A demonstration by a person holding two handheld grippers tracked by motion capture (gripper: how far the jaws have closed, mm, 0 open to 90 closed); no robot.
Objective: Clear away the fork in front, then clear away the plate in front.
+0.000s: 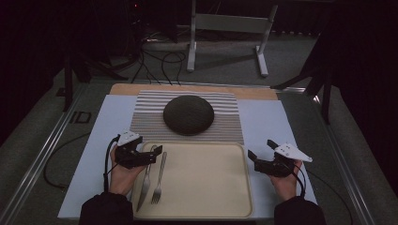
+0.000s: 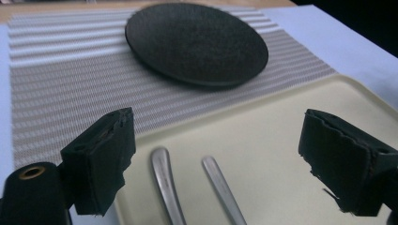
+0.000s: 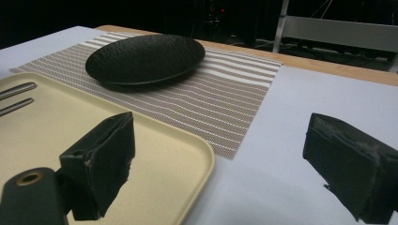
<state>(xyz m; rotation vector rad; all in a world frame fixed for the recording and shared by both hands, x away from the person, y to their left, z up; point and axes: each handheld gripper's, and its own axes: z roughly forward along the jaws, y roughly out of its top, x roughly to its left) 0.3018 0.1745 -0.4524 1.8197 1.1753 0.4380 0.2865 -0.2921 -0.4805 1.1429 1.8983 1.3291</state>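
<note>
Dim room and black curtains ring a pale blue table cover laid over a wooden table, with cables and a grey metal stand on the floor beyond its far edge. At the near edge sits a cream rectangular plastic tray, and along the tray's left edge lie a silver metal knife and a silver metal fork, side by side and close together, handles pointing toward the far edge, blade and tines toward the person. Both look plain and slim, with rounded handle ends; in the left gripper view those two handles run out of the bottom edge, so blade and tines are cut off. Left gripper hangs over the handle ends, its jaws spread wide with nothing between them and no pad touching the cutlery. Right gripper hovers just off the tray's right edge above the blue cover, jaws likewise spread and empty. Beyond the tray's far edge lies a grey-and-white striped woven placemat bearing a round black textured plate. Whether the knife blade is serrated is too small to make out, and dark sleeves cover the forearms at the bottom edge.
</note>
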